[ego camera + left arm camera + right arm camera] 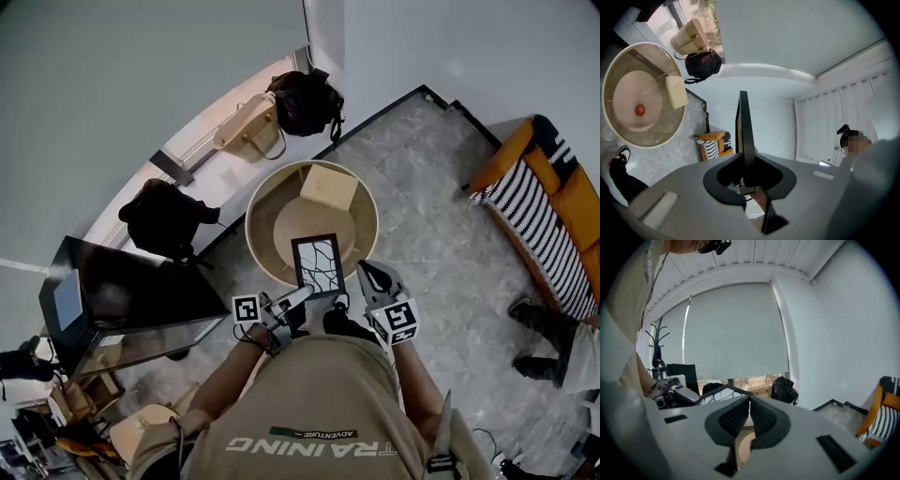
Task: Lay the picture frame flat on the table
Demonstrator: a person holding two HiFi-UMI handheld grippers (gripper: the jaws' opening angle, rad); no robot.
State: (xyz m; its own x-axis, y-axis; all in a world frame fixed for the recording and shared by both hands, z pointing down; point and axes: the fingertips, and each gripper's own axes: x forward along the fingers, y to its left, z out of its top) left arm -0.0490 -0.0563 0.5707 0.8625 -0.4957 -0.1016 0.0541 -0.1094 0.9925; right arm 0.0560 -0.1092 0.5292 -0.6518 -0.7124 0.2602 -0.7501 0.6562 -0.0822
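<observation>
1. Head view: the picture frame (pixel 318 264) is over the near edge of the round counter (pixel 255 234), patterned face up.
2. The left gripper (pixel 302 293) is clenched on the frame's near edge.
3. The right gripper (pixel 364 270), just beside the frame's right side, has its jaws pressed together on nothing.

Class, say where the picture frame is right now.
In the head view the picture frame is at centre, gripped by the left gripper over the near part of the round table, with a tan box beyond it.
</observation>
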